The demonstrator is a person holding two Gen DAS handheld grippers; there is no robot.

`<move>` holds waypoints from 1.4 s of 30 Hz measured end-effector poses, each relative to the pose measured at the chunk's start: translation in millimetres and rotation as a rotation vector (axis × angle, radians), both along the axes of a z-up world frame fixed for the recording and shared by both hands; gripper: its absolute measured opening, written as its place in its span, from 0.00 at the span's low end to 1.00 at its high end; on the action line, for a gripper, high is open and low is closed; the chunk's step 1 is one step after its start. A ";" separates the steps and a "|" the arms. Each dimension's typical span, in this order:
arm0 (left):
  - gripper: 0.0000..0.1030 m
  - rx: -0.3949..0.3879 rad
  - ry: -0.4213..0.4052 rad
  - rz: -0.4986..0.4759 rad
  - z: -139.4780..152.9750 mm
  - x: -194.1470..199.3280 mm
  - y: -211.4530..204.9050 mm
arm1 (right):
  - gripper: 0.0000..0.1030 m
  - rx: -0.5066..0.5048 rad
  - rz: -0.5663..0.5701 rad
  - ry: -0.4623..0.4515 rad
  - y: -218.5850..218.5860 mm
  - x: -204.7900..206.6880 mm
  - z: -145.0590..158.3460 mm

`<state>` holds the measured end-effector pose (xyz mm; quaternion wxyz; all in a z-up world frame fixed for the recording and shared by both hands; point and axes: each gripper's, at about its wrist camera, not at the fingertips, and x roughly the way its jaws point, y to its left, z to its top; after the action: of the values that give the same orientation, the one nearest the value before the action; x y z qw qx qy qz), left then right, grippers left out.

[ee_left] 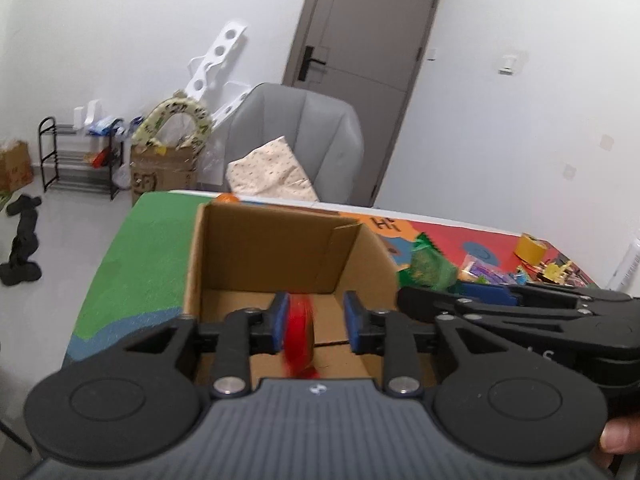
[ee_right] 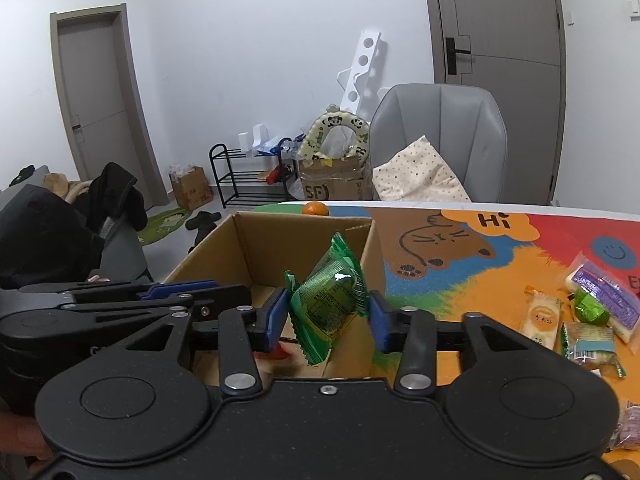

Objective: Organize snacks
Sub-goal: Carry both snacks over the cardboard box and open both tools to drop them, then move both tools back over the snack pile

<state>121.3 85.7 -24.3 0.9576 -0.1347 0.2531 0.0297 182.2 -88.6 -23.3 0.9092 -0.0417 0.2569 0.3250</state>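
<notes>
The left hand-held gripper (ee_left: 316, 326) hangs over the cardboard box (ee_left: 280, 248), jaws apart, a blurred red packet (ee_left: 298, 332) loose between them, seemingly dropping in. The right hand-held gripper (ee_right: 328, 316), jaws fairly wide, has a green packet (ee_right: 330, 300) between them at the box's near right corner; a firm grip cannot be confirmed. Next, let it fall inside. About five wrapped snacks (ee_right: 588, 312) wait near the table's (ee_right: 460, 280) right edge, one orange (ee_right: 315, 208) beyond.

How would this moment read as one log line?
left claw: open, red packet dropping into box | right claw: green packet between fingers, over box
</notes>
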 end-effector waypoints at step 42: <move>0.95 0.011 -0.036 -0.084 18.7 -28.2 -94.0 | 0.96 0.183 -0.375 0.089 -188.2 -38.7 -16.0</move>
<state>93.1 -8.3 -5.6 0.9631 -0.1190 0.2411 -0.0114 143.6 -276.8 -39.3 0.9415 0.1041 0.2696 0.1736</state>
